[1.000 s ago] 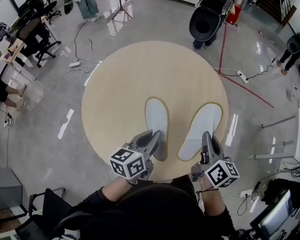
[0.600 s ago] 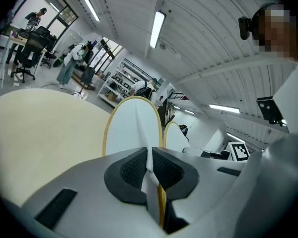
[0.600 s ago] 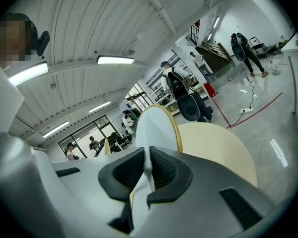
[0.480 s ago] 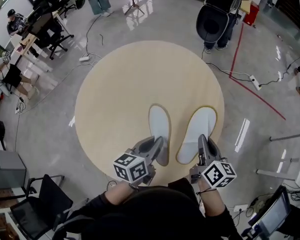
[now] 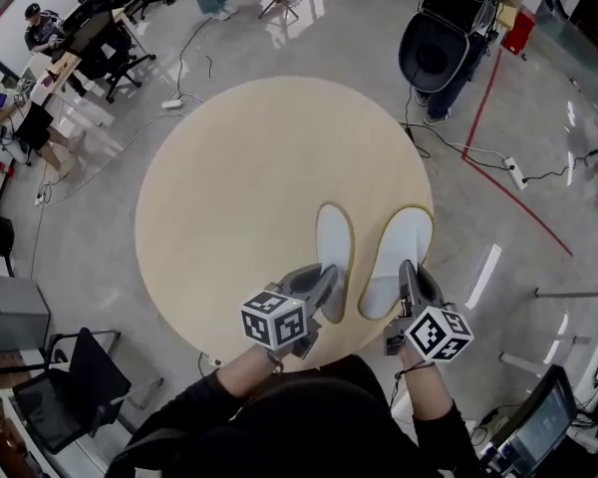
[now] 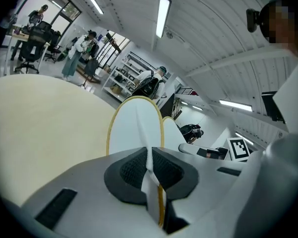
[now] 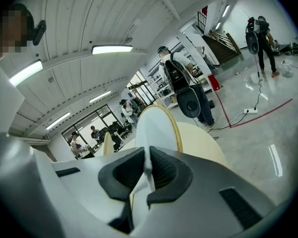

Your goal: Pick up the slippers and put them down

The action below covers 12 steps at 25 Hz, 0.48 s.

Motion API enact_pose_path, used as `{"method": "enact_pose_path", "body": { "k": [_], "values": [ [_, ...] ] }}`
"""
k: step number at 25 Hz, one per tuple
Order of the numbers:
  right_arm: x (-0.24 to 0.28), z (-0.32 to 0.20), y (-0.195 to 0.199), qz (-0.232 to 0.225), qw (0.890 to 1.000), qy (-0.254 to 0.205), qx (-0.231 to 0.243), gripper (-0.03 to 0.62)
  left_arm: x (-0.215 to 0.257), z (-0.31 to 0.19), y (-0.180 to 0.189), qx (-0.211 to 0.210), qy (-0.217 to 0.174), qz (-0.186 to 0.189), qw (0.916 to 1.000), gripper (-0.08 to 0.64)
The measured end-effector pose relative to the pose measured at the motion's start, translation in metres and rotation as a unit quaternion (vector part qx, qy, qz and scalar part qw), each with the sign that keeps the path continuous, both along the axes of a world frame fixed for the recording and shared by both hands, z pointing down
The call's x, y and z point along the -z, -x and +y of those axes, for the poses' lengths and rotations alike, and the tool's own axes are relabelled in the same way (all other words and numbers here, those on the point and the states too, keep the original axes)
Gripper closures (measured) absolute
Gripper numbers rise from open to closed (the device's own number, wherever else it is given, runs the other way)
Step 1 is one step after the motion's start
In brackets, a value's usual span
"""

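Observation:
Two white slippers with yellow edging are over the near right part of a round beige table [image 5: 229, 177]. My left gripper [image 5: 327, 292] is shut on the heel of the left slipper [image 5: 334, 247]. My right gripper [image 5: 409, 279] is shut on the heel of the right slipper [image 5: 401, 252]. In the left gripper view the left slipper [image 6: 136, 128] sticks out ahead of the left gripper [image 6: 150, 165], its thin edge pinched between the black pads. In the right gripper view the right slipper [image 7: 156, 125] is pinched the same way in the right gripper [image 7: 148, 170]. Whether the soles touch the table I cannot tell.
The table's near edge [image 5: 279, 358] is just under my hands. A black chair [image 5: 75, 391] stands at the lower left. Cables and a power strip [image 5: 516, 172] lie on the glossy floor at the right by a red line. A person with a black pack [image 5: 444, 38] stands beyond the table.
Both grippers have carried the slippers to the right over the table, and the two slippers now sit closer together. Both grips are unchanged.

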State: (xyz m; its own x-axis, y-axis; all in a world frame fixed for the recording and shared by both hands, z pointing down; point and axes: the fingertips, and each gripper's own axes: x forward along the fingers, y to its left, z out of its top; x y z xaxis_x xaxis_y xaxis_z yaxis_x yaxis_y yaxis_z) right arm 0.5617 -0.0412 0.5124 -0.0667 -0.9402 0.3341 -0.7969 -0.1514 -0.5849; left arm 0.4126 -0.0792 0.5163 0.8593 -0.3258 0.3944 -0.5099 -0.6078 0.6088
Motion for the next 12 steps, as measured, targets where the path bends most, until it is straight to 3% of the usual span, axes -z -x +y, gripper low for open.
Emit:
{"method": "enact_pose_path", "body": {
  "k": [12],
  "values": [
    [-0.056, -0.034, -0.043, -0.012, 0.999, 0.05, -0.004, 0.563, -0.058, -0.039, -0.047, -0.015, 0.035, -0.037, 0.9986, 0.529]
  ]
}}
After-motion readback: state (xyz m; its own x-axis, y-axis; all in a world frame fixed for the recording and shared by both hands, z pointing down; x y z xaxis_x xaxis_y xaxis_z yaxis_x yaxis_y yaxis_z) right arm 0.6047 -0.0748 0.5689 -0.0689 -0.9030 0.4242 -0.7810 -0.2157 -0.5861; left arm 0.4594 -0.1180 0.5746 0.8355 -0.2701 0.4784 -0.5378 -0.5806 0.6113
